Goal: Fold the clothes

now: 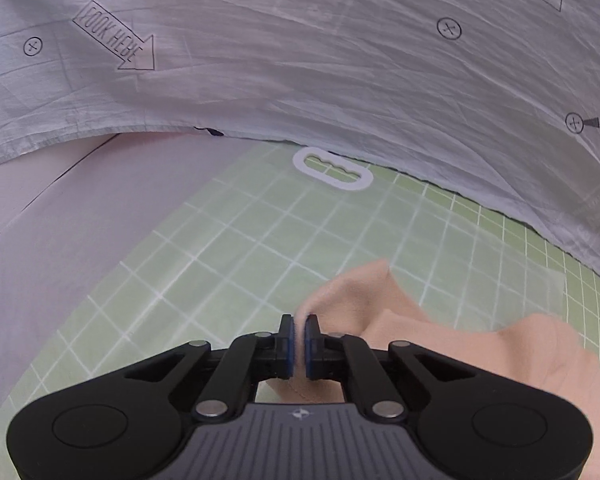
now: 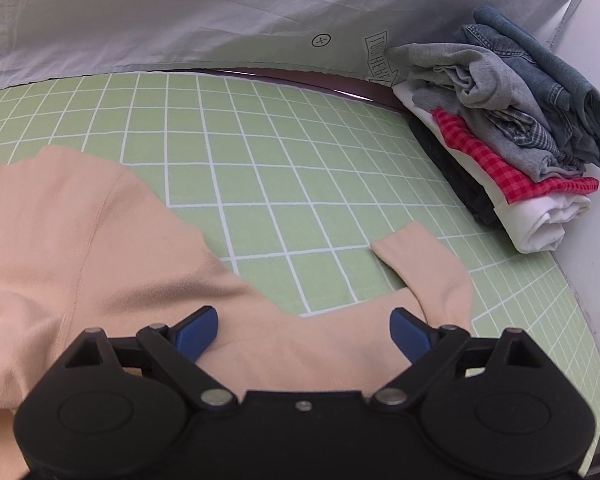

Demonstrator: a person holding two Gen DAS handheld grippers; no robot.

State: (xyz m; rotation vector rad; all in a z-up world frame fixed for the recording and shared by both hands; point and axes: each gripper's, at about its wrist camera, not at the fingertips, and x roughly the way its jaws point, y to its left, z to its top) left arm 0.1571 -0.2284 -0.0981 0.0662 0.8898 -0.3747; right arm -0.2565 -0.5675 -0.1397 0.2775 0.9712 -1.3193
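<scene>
A peach garment [image 2: 60,248] lies partly spread on the green grid mat [image 2: 260,152]. In the left wrist view my left gripper [image 1: 299,336] is shut on a raised fold of that peach garment [image 1: 352,300], lifted a little above the mat [image 1: 220,248]. In the right wrist view my right gripper [image 2: 304,330] is open, low over the garment's near edge, with cloth lying between its blue fingertips [image 2: 198,330]. A narrow sleeve or strap end [image 2: 412,252] of the garment sticks out to the right on the mat.
A stack of folded clothes [image 2: 512,132], with denim, grey, red check and white pieces, sits at the mat's right edge. A pale grey printed sheet [image 1: 300,60] hangs across the back. A white handle cut-out [image 1: 332,168] marks the mat's far edge.
</scene>
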